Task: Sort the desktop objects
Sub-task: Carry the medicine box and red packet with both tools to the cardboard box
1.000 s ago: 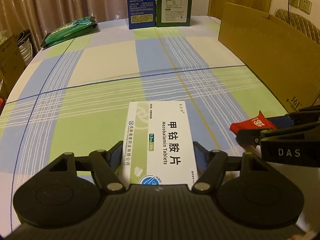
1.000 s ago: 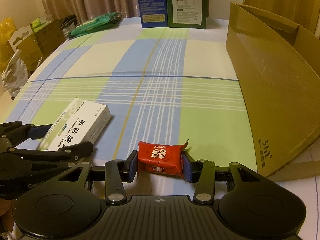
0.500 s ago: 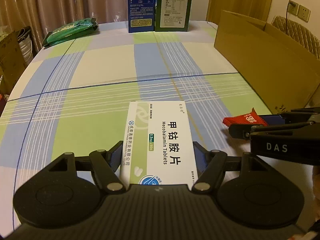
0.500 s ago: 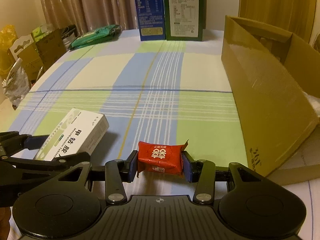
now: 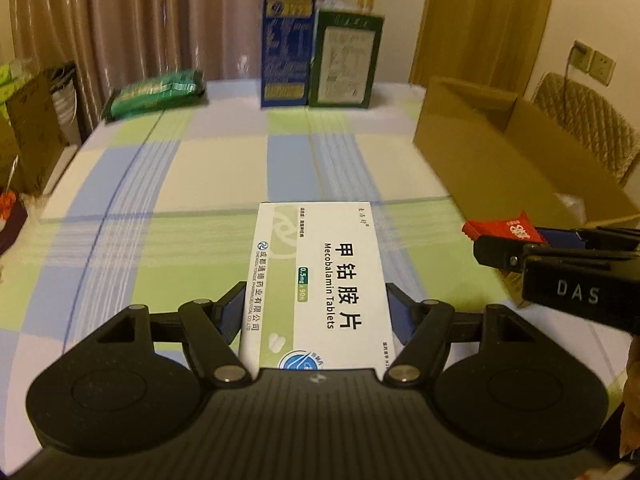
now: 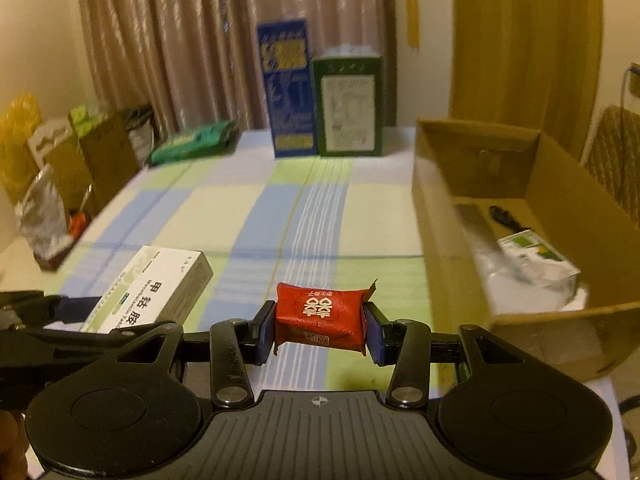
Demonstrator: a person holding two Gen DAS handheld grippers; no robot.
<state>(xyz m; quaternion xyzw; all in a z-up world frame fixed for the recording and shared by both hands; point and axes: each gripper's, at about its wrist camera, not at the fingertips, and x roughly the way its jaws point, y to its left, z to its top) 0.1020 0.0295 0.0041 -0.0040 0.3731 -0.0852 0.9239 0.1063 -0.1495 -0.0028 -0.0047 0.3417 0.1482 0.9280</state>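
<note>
Carrying is the step in hand, by my judgement: a white tablet box [image 5: 320, 280] sits clamped between the blue pads of the left gripper [image 5: 318, 312], and a red candy packet [image 6: 322, 312] is pinched in the right gripper [image 6: 320, 328], both seemingly clear of the checked tablecloth [image 5: 208, 176]. Ahead and to the right of both tools stands an open cardboard box [image 6: 444, 240] with a few items already inside; a blue carton [image 6: 286, 88] and green carton [image 6: 348, 104] stand far ahead. Next, each load likely needs moving over the box wall before the jaws part
</note>
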